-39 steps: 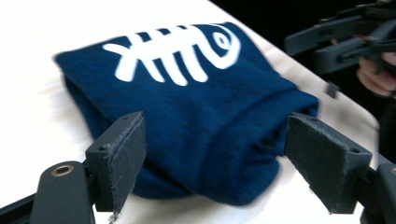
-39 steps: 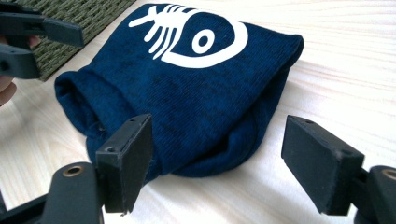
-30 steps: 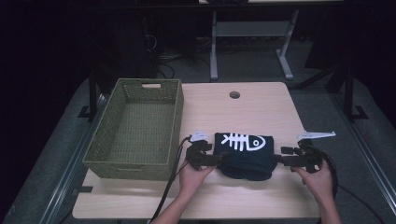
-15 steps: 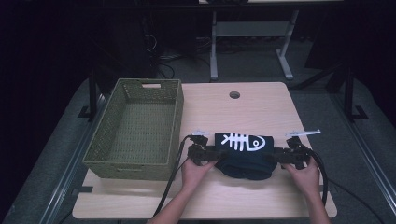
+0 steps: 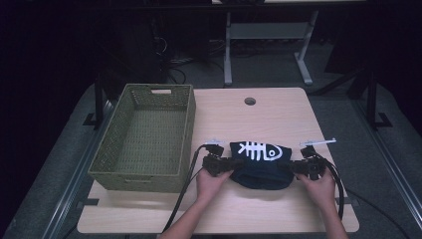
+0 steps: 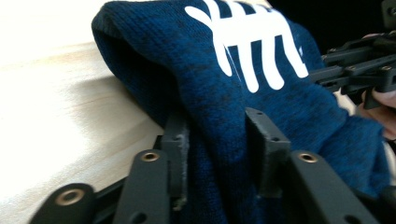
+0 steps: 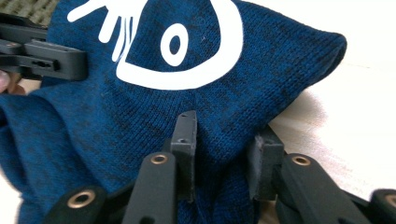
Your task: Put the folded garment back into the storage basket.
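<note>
dark blue knit cloth [image 5: 261, 167], white fishbone print

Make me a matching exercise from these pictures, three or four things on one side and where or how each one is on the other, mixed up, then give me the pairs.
Things:
1. basket
2. garment
3. left gripper
4. hole in the table

Places or states:
A. far side of the table, near the middle
B. dark blue with a white fish skeleton
C. empty, at the table's left
D. shut on the left end of the cloth

Pairs: 1-C, 2-B, 3-D, 4-A
</note>
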Motion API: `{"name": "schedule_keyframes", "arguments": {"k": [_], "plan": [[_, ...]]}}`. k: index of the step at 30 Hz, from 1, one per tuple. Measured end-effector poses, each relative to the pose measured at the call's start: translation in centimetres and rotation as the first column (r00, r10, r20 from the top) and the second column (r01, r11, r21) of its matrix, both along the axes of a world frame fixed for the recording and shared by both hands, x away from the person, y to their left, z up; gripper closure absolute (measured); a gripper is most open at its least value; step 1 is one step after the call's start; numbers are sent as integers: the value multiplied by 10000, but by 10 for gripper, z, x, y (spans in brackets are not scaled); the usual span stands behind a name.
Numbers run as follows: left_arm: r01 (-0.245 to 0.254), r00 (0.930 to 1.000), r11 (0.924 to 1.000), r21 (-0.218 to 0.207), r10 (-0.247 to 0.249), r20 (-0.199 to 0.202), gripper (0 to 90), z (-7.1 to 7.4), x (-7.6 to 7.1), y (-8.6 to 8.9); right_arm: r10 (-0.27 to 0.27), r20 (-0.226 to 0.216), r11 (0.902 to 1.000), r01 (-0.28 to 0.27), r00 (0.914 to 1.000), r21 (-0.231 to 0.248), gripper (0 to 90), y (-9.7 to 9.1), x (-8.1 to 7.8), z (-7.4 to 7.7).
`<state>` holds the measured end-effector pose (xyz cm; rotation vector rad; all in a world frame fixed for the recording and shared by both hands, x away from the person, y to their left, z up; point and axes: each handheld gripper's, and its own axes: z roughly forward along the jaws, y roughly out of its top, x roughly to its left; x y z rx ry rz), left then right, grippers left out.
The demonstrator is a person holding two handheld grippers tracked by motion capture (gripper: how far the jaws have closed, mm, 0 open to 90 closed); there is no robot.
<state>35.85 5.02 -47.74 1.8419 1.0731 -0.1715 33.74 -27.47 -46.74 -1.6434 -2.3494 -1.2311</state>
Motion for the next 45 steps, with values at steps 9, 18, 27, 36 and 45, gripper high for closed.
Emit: {"name": "schedule_keyframes", "arguments": {"k": [9, 18, 27, 36, 45], "plan": [[153, 9998, 9995, -286, -149, 126, 686, 11, -2, 2, -193, 238, 9986, 181, 9995, 495, 696, -1, -7, 16], [322, 9987, 9982, -499, -302, 414, 688, 34, -1, 7, -210, 384, 9925, 162, 9990, 1208, 698, -4, -11, 33], [418, 9975, 9966, -703, -377, 593, 688, 53, -3, 12, -33, 665, 9931, -45, 9978, 1170, 702, -2, -13, 57], [494, 9955, 9962, -723, -432, 848, 687, 74, 1, 18, 137, 978, 9905, -269, 9951, 1345, 704, 4, -12, 81], [627, 9937, 9944, -857, -542, 976, 688, 89, 1, 25, 256, 1020, 9851, -425, 9945, 1667, 708, 4, -13, 91]]}}
